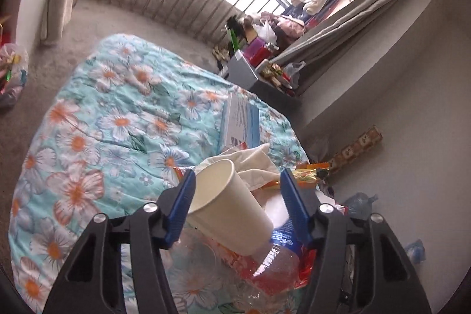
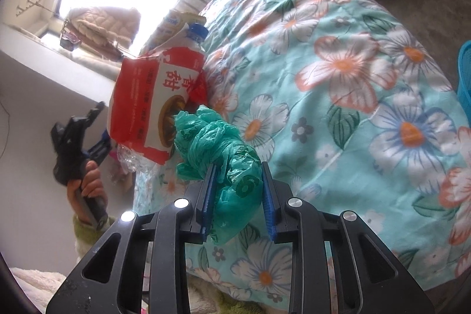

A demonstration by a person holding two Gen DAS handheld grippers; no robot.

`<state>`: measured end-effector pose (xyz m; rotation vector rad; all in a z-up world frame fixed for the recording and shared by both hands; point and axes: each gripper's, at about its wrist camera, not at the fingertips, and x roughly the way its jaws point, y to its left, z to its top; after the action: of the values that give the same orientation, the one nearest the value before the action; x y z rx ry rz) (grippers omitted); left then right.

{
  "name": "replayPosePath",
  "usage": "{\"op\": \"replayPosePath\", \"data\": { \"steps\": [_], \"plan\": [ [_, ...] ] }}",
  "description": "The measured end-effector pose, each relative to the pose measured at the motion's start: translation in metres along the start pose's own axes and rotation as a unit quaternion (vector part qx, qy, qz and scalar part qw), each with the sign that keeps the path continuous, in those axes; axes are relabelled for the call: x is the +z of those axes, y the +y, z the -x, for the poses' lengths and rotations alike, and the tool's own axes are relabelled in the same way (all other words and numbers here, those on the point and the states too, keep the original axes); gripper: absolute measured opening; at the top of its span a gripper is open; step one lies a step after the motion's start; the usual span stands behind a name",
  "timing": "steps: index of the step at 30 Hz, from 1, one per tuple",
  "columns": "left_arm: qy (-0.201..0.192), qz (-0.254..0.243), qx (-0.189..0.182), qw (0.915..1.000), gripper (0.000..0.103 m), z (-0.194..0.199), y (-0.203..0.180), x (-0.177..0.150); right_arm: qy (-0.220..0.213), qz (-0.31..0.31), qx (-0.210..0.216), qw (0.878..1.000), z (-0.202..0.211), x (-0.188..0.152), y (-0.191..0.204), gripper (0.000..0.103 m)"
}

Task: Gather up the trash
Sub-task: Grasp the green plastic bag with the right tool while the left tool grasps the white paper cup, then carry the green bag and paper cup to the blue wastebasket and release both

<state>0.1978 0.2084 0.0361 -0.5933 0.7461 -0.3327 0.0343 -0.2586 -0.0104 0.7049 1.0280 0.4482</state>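
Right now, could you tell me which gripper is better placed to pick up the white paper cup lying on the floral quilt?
Left. The white paper cup already lies between the left gripper's blue fingers. The right gripper is occupied with a crumpled green plastic bag.

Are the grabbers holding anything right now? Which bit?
The right gripper pinches the green plastic bag at its bunched near end. The left gripper has a paper cup between its fingers, touching only one.
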Motion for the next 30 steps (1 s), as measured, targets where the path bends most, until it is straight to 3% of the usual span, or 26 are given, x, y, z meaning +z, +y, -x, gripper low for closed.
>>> {"op": "replayPosePath", "data": {
  "steps": [3, 6, 8, 9, 13, 17, 22, 26, 27, 29, 30],
  "plan": [
    [0.021, 0.005, -0.004, 0.9998, 0.039, -0.009, 0.005, 0.0, -0.012, 0.016, 0.006, 1.0, 0.007, -0.002, 0.005, 0.031],
    [0.018, 0.014, -0.009, 0.9997, 0.011, -0.006, 0.011, -0.001, -0.014, 0.029, 0.006, 0.999, 0.006, -0.001, 0.011, 0.037],
    [0.01, 0.016, -0.022, 0.9996, 0.004, 0.001, 0.012, -0.001, -0.012, 0.032, 0.003, 0.999, 0.002, -0.001, 0.012, 0.047],
    [0.003, 0.012, -0.024, 0.9996, 0.003, 0.006, 0.012, -0.001, -0.011, 0.03, 0.002, 0.999, -0.001, -0.001, 0.013, 0.054],
    [-0.015, 0.012, -0.035, 0.9992, 0.002, 0.027, 0.008, 0.0, -0.007, 0.031, 0.001, 0.999, -0.015, 0.0, 0.014, 0.061],
    [-0.044, 0.01, -0.042, 0.9981, 0.002, 0.049, 0.002, 0.001, 0.012, 0.031, 0.016, 0.999, -0.029, -0.002, 0.017, 0.061],
    [-0.091, -0.008, -0.053, 0.9944, 0.002, 0.091, -0.015, 0.002, 0.02, 0.074, 0.025, 0.997, -0.025, -0.013, 0.035, 0.064],
    [-0.11, -0.026, -0.081, 0.9902, 0.002, 0.117, -0.037, -0.003, 0.026, 0.113, 0.008, 0.993, -0.03, -0.021, 0.049, 0.064],
    [-0.111, -0.032, -0.092, 0.989, 0.002, 0.122, -0.044, -0.005, 0.027, 0.119, 0.0, 0.993, -0.032, -0.022, 0.05, 0.064],
    [-0.114, -0.05, -0.11, 0.9862, 0.002, 0.131, -0.061, -0.011, 0.03, 0.127, -0.015, 0.991, -0.039, -0.025, 0.054, 0.052],
    [-0.114, -0.062, -0.117, 0.9847, 0.002, 0.134, -0.072, -0.015, 0.034, 0.127, -0.021, 0.991, -0.042, -0.026, 0.054, 0.041]
  ]
}}
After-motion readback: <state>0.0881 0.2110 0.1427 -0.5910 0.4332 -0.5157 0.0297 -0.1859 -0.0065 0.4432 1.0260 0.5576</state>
